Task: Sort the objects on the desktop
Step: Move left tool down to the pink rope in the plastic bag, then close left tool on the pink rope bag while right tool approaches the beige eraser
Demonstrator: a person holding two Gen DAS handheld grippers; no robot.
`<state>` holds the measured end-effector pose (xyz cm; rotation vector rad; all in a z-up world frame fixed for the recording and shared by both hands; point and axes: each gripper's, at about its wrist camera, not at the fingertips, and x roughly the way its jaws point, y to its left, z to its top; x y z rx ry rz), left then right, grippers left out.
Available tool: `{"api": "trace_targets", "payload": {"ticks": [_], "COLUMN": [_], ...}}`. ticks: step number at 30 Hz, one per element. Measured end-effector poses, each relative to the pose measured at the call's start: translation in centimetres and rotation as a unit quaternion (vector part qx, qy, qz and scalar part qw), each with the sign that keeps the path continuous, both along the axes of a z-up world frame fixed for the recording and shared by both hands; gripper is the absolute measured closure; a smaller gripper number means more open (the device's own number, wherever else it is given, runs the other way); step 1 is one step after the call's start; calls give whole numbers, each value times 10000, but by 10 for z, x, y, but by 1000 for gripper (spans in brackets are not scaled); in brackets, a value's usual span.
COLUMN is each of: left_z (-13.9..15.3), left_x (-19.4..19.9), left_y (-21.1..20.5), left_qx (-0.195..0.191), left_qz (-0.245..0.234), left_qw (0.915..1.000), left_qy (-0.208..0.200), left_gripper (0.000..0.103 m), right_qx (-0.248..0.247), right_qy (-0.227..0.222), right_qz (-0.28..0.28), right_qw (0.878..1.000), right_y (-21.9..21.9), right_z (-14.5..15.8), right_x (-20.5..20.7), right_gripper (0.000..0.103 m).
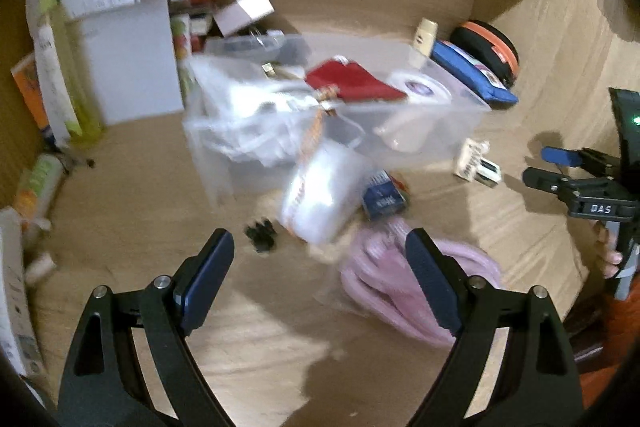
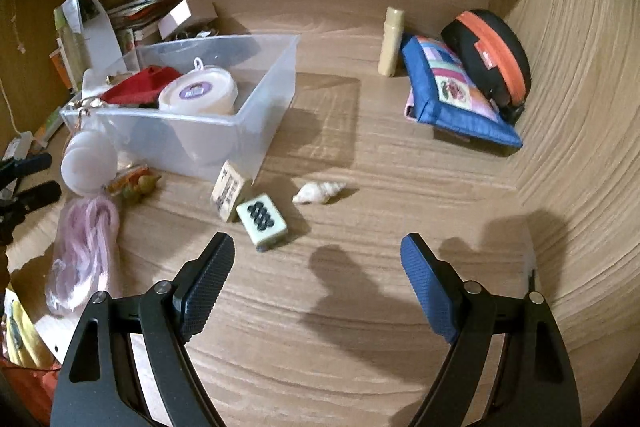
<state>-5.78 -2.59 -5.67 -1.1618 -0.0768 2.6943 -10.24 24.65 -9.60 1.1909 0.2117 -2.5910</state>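
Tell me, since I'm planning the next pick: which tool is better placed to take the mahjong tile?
Right. The right tool is open, with the mahjong tile lying just ahead of its left finger. The left tool is open over the pink cord bundle, and its view shows the tile far off to the right.

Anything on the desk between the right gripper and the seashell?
Nothing: in the right wrist view, only bare wood and shadow lie between the right gripper and the seashell.

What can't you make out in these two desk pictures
- Left wrist view: clear bin, its contents and the white tub hanging in front are motion-blurred; labels unreadable.
- Left wrist view: pink cord bundle partly hidden behind the left tool.
- Right wrist view: stacked boxes behind the bin too small, partly blocked.
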Motion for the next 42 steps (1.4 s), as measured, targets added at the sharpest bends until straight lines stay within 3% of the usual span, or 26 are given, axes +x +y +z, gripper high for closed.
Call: {"api": "trace_targets", "payload": {"ticks": [5,13,19,23,26,32,37,42], "left_z": [-7,-16,-15,-10,-6,-14,-14,-11], "left_x": [8,-3,-16,-16,-16,-13,-4,21], "left_y": [13,55,80,91,100,133,113,74], "left_qx": [304,24,41,-48,-43,-863,-910,-1005], "left_qz": [-218,-644,-944,-933,-963,-1083,-1129,-856], "left_qw": [9990,9970,9942,9946,9946,9903,9894,9909], "left_qy": [-255,-431,-516,-458,-396,-117,-127,-255], "left_gripper": [15,14,13,13,7,6,5,6], "right_qx": [57,91,100,112,75,-46,-91,-57], "right_qy": [34,-96,-149,-96,-86,-85,-100,-91], "right_qz": [156,267,291,273,280,244,318,497], "right_qw": [9999,9996,9994,9995,9995,9997,9994,9987], "right_y": [-7,-9,-4,1,4,9,9,-3], "right_z": [-4,-12,-17,-15,-15,-15,-14,-14], "right_x": [8,-1,-2,1,1,1,3,3], "right_gripper": [20,20,20,20,20,20,20,20]}}
